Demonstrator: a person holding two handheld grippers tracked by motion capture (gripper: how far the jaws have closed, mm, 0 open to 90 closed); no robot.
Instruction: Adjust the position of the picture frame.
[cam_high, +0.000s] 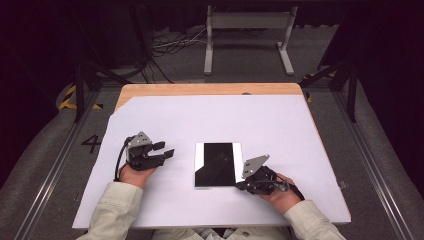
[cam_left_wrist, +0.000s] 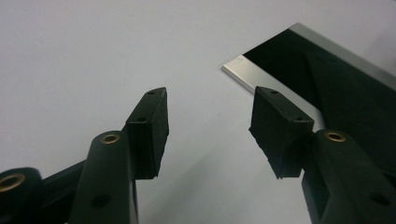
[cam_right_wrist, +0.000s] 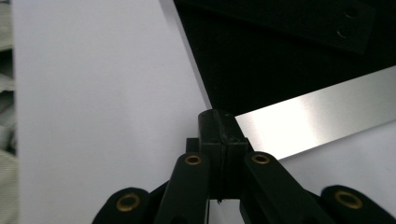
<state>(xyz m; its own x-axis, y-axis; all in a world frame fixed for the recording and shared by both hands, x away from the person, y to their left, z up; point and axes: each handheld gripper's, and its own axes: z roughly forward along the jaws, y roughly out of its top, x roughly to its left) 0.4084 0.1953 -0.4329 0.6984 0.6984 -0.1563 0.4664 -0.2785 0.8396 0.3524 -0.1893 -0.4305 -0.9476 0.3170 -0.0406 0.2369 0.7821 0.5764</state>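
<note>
The right gripper is keeping its two black jaws pressed together, pad against pad, with nothing showing between them. In the right gripper view their joined tip is sitting right at the near corner of a flat black plate, where its bright silver edge strip is meeting the dark face; whether the tip is actually touching that corner cannot be told. In the high view the right gripper is lying low at the plate's near right corner, with the person's right hand wrapped around it.

The left gripper is holding its jaws apart, with only the white sheet showing in the gap. The plate's far corner is lying beyond and to the right of the gap, clear of both pads. In the high view the left gripper is pointing toward the plate from its left, near it but apart.

The plate is lying flat on the white sheet, roughly in the middle of the near half, between the two grippers. The sheet is covering most of a wooden table.
</note>
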